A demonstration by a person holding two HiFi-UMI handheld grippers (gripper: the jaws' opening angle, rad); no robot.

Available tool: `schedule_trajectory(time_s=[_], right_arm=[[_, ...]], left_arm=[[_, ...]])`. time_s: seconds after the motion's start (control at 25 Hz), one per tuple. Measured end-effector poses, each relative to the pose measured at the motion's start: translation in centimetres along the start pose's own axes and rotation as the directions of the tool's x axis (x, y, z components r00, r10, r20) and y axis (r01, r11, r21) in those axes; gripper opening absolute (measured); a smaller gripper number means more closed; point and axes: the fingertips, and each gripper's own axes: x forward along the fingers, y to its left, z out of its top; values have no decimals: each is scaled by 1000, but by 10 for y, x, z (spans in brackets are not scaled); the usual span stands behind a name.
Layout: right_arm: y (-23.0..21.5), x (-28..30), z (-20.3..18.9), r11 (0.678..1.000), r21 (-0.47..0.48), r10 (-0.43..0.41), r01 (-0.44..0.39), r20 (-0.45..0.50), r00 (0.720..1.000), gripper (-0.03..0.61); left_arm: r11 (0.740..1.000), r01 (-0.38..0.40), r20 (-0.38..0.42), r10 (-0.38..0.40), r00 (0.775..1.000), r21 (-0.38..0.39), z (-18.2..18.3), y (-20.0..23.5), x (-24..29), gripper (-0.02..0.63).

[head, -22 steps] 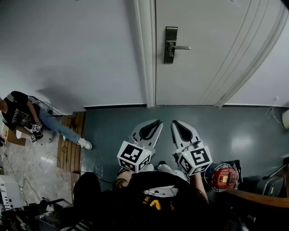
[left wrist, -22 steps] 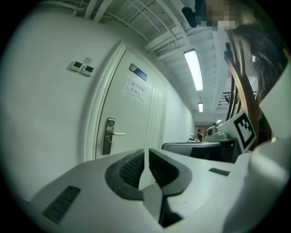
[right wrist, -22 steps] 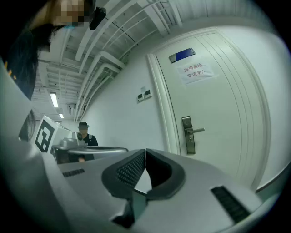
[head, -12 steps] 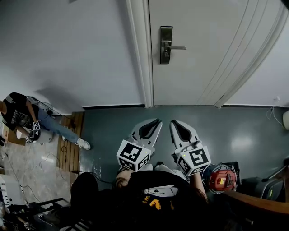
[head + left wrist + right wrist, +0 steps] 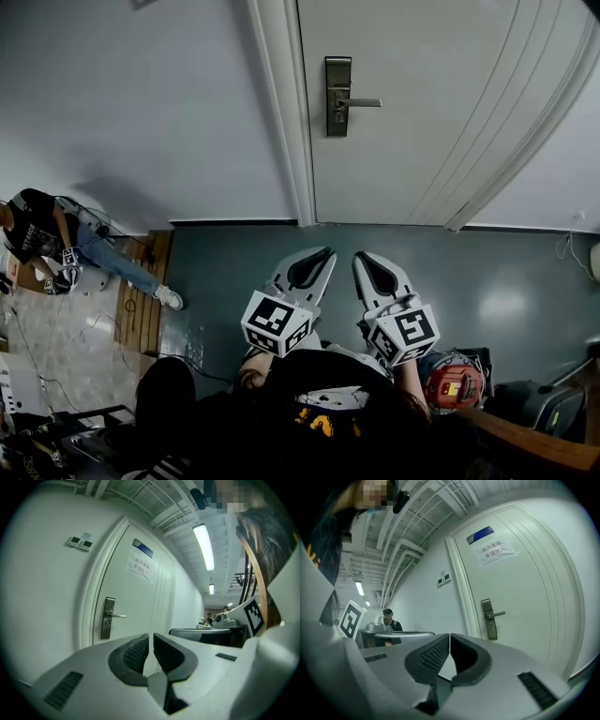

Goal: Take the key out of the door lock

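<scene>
I stand well back from the door [image 5: 403, 112]; my left gripper [image 5: 325, 253] and right gripper [image 5: 360, 256] are closed, empty; lock [image 5: 337, 84] untouched (key too small to see).

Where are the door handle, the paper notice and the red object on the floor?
door handle [image 5: 364, 102]: head view, on its lever.
paper notice [image 5: 497, 551]: right gripper view, on the sheet's middle.
red object [image 5: 446, 383]: head view, on its red top.
</scene>
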Motion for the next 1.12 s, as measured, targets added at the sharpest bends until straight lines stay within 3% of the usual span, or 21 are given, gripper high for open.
schedule_trajectory(time_s=[0.48, 1.12], right_arm=[[-22, 43, -4, 997, 58, 46, -46, -4, 999, 8], [-73, 167, 17, 996, 87, -24, 26, -15, 1000, 8]], left_arm=[[998, -68, -41, 67, 997, -12, -7, 40, 17, 35], [1000, 2, -19, -2, 1000, -5, 22, 154, 91, 35]])
